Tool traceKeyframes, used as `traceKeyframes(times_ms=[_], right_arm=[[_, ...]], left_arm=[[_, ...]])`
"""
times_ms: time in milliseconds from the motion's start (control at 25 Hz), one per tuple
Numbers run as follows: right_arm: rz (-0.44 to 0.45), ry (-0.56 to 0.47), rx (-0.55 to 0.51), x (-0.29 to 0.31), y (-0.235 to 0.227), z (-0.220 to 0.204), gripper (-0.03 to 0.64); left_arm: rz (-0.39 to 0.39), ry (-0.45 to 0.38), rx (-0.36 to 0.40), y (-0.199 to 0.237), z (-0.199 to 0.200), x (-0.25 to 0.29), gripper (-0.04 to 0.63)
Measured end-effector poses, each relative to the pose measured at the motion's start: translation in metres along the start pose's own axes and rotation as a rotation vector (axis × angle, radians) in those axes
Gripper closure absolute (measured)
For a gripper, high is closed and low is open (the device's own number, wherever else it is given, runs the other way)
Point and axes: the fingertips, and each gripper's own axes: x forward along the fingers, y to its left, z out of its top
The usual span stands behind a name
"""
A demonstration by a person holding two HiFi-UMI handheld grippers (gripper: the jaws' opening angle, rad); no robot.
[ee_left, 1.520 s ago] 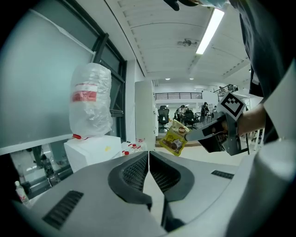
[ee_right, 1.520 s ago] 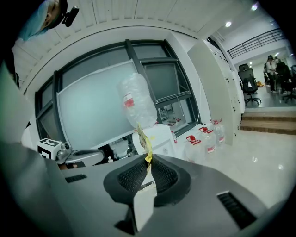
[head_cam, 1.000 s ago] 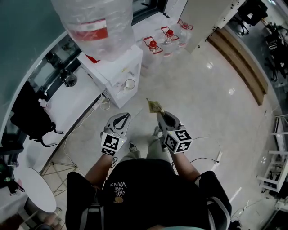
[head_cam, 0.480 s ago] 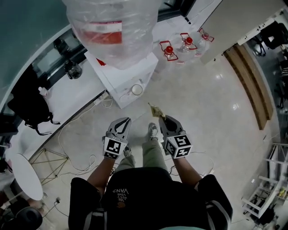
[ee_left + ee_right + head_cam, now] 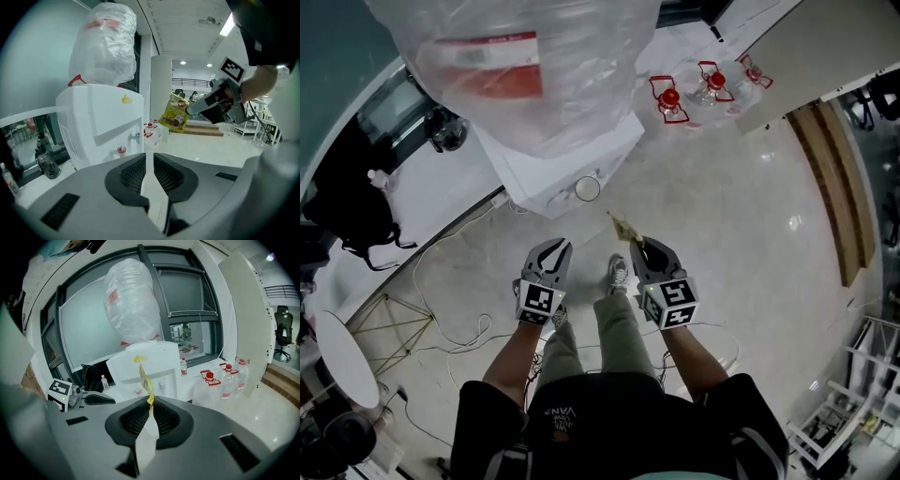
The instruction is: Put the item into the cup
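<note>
One thin yellow sachet [image 5: 623,225] is pinched by its lower edge in the right gripper's [image 5: 636,246] fingers (the left gripper's [image 5: 557,244] fingers, barely parting, hold nothing), so it could slip free or miss the small cup [image 5: 587,188] ahead on the water dispenser [image 5: 553,173].

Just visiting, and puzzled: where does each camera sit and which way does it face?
Head view: on the head, facing steeply down at the water dispenser; shows arms, legs, left gripper, right gripper.
Left gripper view: rides that gripper, along its empty, opening jaws; shows the right hand.
Right gripper view: rides that gripper, along jaws pinching a yellow packet; shows left gripper.
Gripper views share the dispenser.
</note>
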Motion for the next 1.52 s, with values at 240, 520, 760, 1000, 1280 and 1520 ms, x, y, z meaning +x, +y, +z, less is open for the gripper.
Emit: traceKeyframes(times_ms=[240,520,760,1000,1280,1520], right_arm=[[0.021,0.019,-0.008,0.04,-0.022,-0.019,0.561],[0.049,0.024,-0.062,0.087,-0.049,-0.033,0.56],[0.071,0.041,-0.115,0.118,-0.067,-0.046,0.56],[0.097,0.062,-0.156,0.143,-0.071,-0.056,0.56],[0.146,0.07,-0.214,0.172,-0.068,-0.063,0.56],[0.166,0.086,-0.254,0.193,-0.069,-0.069,0.56]], left_arm=[[0.024,0.041,-0.059,0.006,-0.035,0.043,0.471],[0.054,0.093,-0.108,0.006,-0.082,0.092,0.422],[0.083,0.109,-0.125,0.012,-0.1,0.126,0.387],[0.093,0.119,-0.135,0.019,-0.107,0.153,0.363],[0.123,0.127,-0.169,0.024,-0.117,0.18,0.353],[0.135,0.131,-0.182,0.031,-0.127,0.198,0.335]])
